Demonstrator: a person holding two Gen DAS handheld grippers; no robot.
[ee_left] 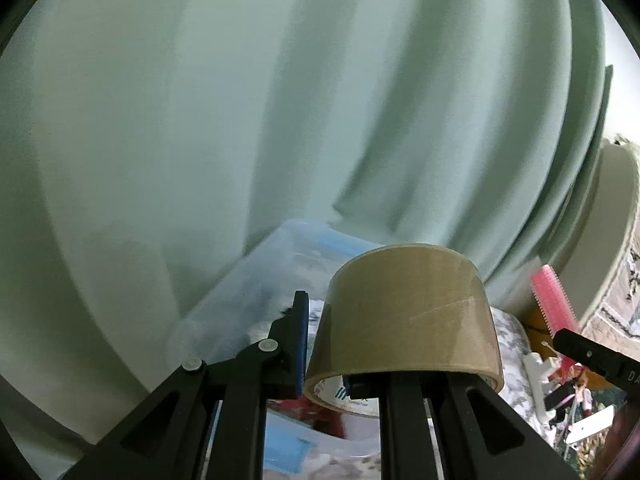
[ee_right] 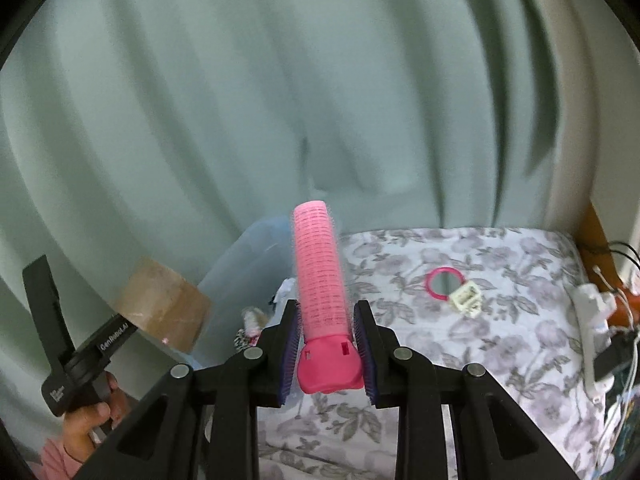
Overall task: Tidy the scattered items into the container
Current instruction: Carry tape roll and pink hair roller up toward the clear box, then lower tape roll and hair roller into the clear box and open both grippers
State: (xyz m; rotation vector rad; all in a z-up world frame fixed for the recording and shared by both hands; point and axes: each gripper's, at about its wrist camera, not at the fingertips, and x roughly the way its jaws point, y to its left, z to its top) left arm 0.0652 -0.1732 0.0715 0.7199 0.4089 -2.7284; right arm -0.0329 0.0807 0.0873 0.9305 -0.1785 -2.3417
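Tape roll (ee_left: 404, 312), brown and glossy, is pinched through its wall by the left gripper (ee_left: 326, 344), one finger inside the core, held up over the clear plastic container (ee_left: 256, 280). Pink hair roller (ee_right: 320, 280), a bristly cylinder with a smooth cap, is clamped at its base in the right gripper (ee_right: 326, 344), just right of the container. Container sits on a bed (ee_right: 460, 280) with grey floral sheet against a pale green curtain (ee_right: 240, 100); farther right of the container lie a pink ring (ee_right: 442, 282) and a cream clip (ee_right: 464, 298).
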